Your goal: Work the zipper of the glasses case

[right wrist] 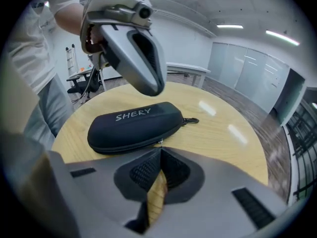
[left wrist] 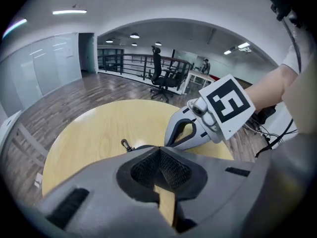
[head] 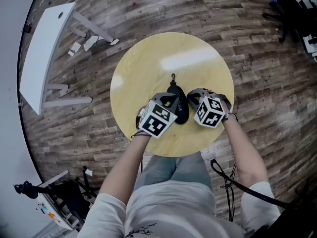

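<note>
A wood-plank floor (head: pixel 257 43) fills the room, and a long white board (head: pixel 44 48) lies on it at the far left. In the middle stands a round, pale yellow desk (head: pixel 148 58). A person in a light shirt and grey trousers sits at its near edge, with both forearms reaching over it.

Each hand holds a grey gripper with a black-and-white marker cube. The left gripper (left wrist: pixel 159 151) points across the desk from the person's left. Its jaws are closed tip to tip with nothing between them, and only bare desk shows through the slot lower down. In the right gripper view its tip hangs over the top of the case. I cannot tell whether it touches.

The right gripper (right wrist: pixel 161 151) comes in from the other side, and its jaws are also pressed together at the tips.

The black glasses case (right wrist: pixel 131 125) lies flat near the middle of the desk, between the two grippers. Its lid is closed and carries the white lettering "SHERY". The zipper seam runs along the side that faces the right gripper.

A small dark clip (right wrist: pixel 190 121) sticks out from the case's far end and rests on the desk. The tiny metal zipper pull (right wrist: pixel 161 142) sits right at the right gripper's tips, but I cannot make out whether it is pinched.
</note>
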### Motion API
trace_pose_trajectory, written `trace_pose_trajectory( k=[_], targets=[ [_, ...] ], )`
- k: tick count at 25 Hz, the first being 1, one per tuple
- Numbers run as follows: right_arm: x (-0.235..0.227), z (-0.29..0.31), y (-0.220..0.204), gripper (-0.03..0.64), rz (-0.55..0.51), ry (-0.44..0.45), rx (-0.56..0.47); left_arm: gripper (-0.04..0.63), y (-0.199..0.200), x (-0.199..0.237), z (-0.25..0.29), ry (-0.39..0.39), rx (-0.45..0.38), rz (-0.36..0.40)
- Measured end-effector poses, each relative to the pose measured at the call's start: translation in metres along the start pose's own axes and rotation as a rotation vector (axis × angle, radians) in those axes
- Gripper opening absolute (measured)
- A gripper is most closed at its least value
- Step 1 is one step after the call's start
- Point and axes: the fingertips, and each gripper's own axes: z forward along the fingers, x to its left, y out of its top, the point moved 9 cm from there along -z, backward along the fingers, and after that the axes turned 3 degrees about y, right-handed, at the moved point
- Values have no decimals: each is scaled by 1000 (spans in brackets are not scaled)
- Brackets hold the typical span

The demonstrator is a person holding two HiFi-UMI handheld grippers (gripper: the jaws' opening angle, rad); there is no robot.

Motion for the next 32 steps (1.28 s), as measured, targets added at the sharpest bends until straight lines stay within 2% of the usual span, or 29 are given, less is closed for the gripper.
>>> trace_pose_trajectory(
  k=[4, 9, 13, 20, 25, 28, 32],
  targets=[
    [-3, 2, -4, -2, 1, 15, -4, 8, 5, 7, 22, -37, 86, 70],
    [-2, 1, -7, -2, -7, 41, 13, 8, 4, 9, 26, -45, 93, 39],
    [10, -2, -11, -2, 48, 56, 16, 8, 2, 9, 27, -44, 87, 31],
    [64, -14, -20, -2, 151, 56, 24, 8, 0, 10, 27, -48, 86, 46],
    [102, -10, -18, -2, 253, 68, -8, 8, 0, 10, 27, -43, 78, 54],
    [110, -7, -14, -2, 267, 52, -17, 8, -1, 9, 25, -32, 74, 68],
    [97, -24, -28, -2, 261, 1, 3, 8, -1, 7, 18, 12, 81, 85]
  ],
)
